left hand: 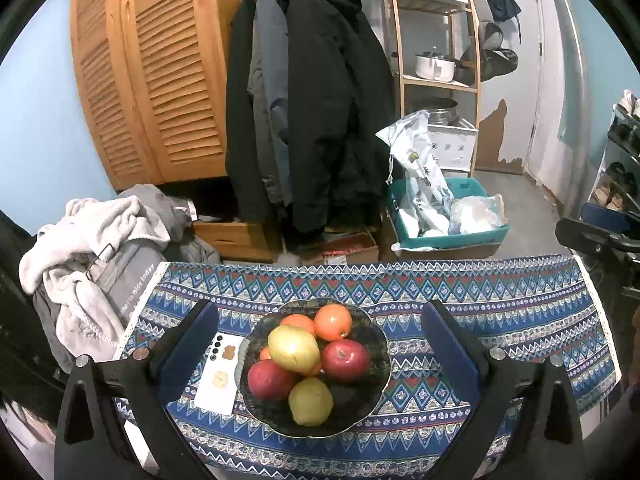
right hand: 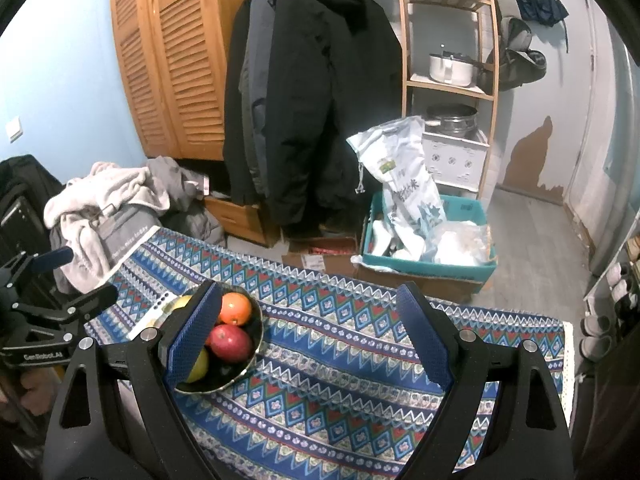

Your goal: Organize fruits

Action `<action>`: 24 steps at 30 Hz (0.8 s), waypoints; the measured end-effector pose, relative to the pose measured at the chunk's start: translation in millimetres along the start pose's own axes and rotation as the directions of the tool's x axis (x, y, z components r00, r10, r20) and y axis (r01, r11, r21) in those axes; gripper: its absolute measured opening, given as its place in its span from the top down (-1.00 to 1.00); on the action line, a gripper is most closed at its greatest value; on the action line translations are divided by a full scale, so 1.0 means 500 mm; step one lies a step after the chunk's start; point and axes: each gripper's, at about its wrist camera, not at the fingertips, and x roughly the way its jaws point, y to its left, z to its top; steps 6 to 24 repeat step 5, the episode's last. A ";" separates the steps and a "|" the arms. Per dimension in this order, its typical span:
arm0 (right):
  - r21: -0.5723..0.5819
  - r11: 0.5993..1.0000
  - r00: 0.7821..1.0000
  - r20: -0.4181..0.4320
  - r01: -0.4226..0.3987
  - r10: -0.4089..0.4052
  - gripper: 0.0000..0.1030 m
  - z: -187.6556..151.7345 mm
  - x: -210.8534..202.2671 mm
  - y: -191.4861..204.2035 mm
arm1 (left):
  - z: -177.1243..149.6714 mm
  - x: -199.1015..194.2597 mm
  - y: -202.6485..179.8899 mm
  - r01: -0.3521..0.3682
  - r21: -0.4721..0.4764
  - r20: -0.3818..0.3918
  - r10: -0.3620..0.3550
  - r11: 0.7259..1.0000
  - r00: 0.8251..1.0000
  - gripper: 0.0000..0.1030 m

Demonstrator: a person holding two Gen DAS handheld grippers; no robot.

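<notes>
Left wrist view first: the left tongs (left hand: pixel 318 354) stand wide apart in the lower half of the frame, gripping nothing, with the dark plate (left hand: pixel 372 396) of fruit framed between the two blue pads (left hand: pixel 188 354). The plate sits on the table (left hand: pixel 520 320), which is covered by a blue patterned cloth, low in the centre of the frame. On it lie two oranges (left hand: pixel 333 322) at the top, a yellow pear (left hand: pixel 293 348) in the middle, a red apple (left hand: pixel 345 361) to the right, another red apple (left hand: pixel 271 380) lower left, and a second yellow pear (left hand: pixel 311 401) at the bottom; all are heaped together and touching. Just left of the plate lies a white phone (left hand: pixel 220 376), face down. At the far right edge the dark body of the right tongs (left hand: pixel 600 240) shows. Behind the table hang dark coats (left hand: pixel 320 100), beside a wooden louvred wardrobe (left hand: pixel 152 72).

Right wrist view: the right tongs (right hand: pixel 310 336) are also spread wide and hold nothing, above bare cloth in the lower centre. The plate (right hand: pixel 240 372) is at lower left, partly hidden behind the left-hand pad (right hand: pixel 194 336); an orange (right hand: pixel 235 309) and a red apple (right hand: pixel 231 343) show clearly. The left tongs (right hand: pixel 86 278) appear at the left edge, fingers apart. A teal box (right hand: pixel 468 268) of bags stands on the floor beyond the table.
</notes>
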 end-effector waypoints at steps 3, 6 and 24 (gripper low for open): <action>0.000 1.000 1.000 -0.001 0.001 -0.001 -0.70 0.000 0.000 0.000 | 0.000 -0.002 -0.001 0.002 0.002 0.004 -0.002 1.000 1.000 -0.98; -0.001 1.000 1.000 -0.003 0.001 -0.001 -0.70 -0.002 0.000 -0.001 | 0.001 0.000 -0.002 0.000 0.005 -0.001 0.000 1.000 1.000 -0.98; -0.001 1.000 1.000 -0.003 0.001 -0.001 -0.70 -0.002 0.000 -0.001 | 0.001 0.000 -0.002 0.000 0.005 -0.001 0.000 1.000 1.000 -0.98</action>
